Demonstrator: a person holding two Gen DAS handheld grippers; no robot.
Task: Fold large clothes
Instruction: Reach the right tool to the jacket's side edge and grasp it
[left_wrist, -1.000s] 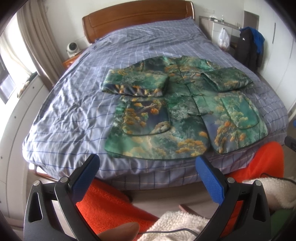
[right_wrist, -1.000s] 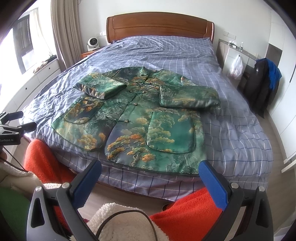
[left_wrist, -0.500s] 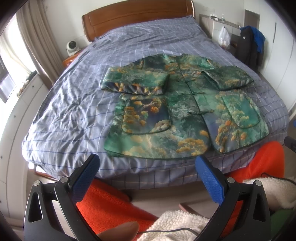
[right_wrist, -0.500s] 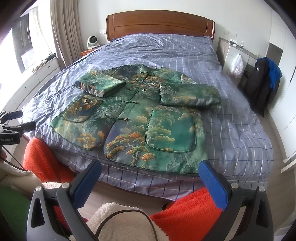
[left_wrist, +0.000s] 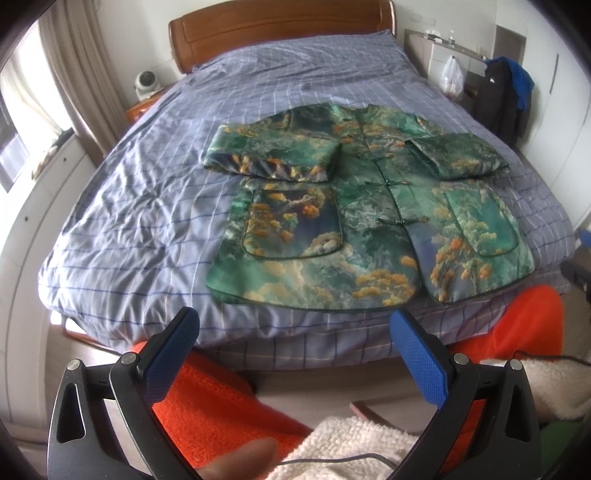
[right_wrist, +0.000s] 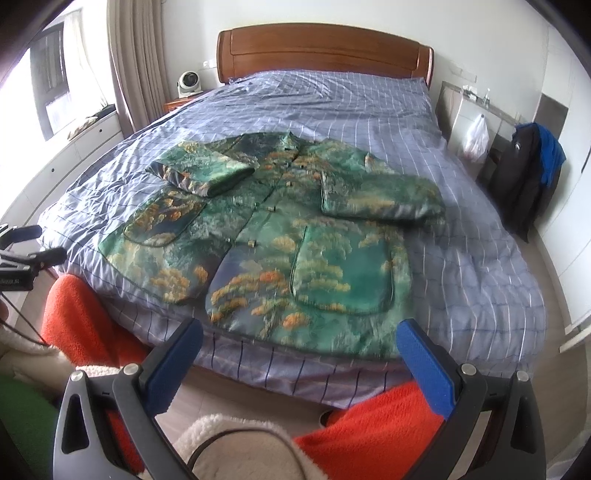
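Observation:
A green patterned jacket (left_wrist: 369, 221) with orange and blue print lies flat, front up, near the foot of the bed; it also shows in the right wrist view (right_wrist: 280, 240). Both sleeves are folded in across the chest, the left sleeve (left_wrist: 273, 155) and the right sleeve (right_wrist: 380, 199). My left gripper (left_wrist: 295, 332) is open and empty, held short of the bed's foot edge below the jacket hem. My right gripper (right_wrist: 299, 343) is open and empty, just short of the hem at the bed edge.
The bed has a blue checked cover (left_wrist: 147, 206) and a wooden headboard (right_wrist: 321, 51). The person's orange trousers (right_wrist: 373, 435) and white fleece (left_wrist: 351, 443) are below the grippers. A dark coat (right_wrist: 528, 177) hangs at the right. A small fan (right_wrist: 186, 83) stands on the nightstand.
Both grippers have moved closer to the bed, so the jacket looks larger and nearer. The jaws stay open. The jacket has not moved.

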